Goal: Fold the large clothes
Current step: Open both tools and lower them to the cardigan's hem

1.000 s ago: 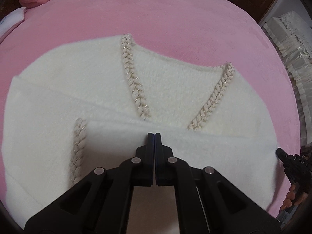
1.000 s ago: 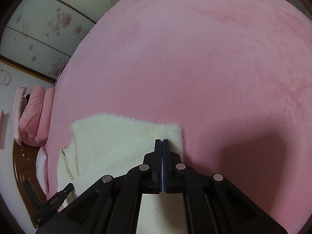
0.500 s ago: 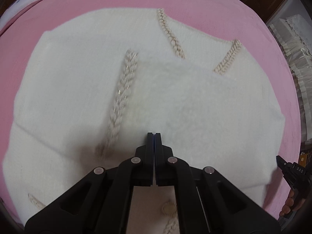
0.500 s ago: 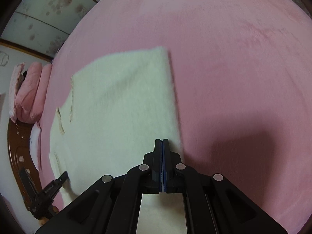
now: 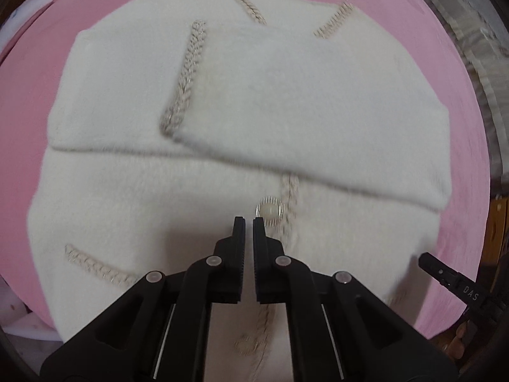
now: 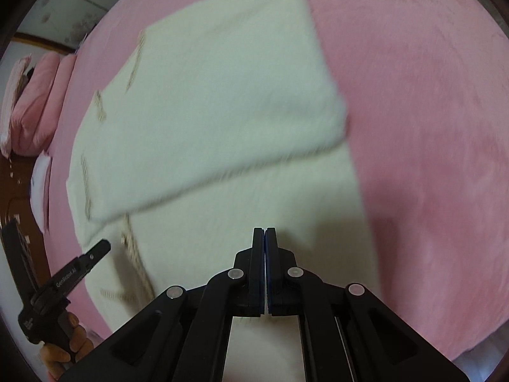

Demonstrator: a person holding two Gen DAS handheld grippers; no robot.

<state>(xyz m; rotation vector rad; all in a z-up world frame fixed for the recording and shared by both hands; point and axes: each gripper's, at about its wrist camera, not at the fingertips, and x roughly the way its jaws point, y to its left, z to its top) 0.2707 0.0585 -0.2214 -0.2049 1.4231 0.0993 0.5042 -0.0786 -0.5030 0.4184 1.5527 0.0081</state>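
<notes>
A white fluffy cardigan (image 5: 286,102) with beige braided trim and a pearl button (image 5: 268,211) lies on a pink bed; it also shows in the right wrist view (image 6: 222,102). A folded part lies across its upper half. My left gripper (image 5: 249,222) hovers above the lower half beside the button, its jaws a small gap apart and empty. My right gripper (image 6: 264,232) is above the cardigan's right side, its jaws pressed together with nothing between them. Each gripper shows at the edge of the other's view.
The pink bed cover (image 6: 429,127) spreads wide to the right of the cardigan. Pink pillows (image 6: 35,95) and a wooden headboard lie at the left. Lace-covered furniture (image 5: 470,51) stands beyond the bed's far right edge.
Both grippers have pulled back toward the near edge and let go of the cardigan. The folded part now lies flat, and the left jaws have parted slightly.
</notes>
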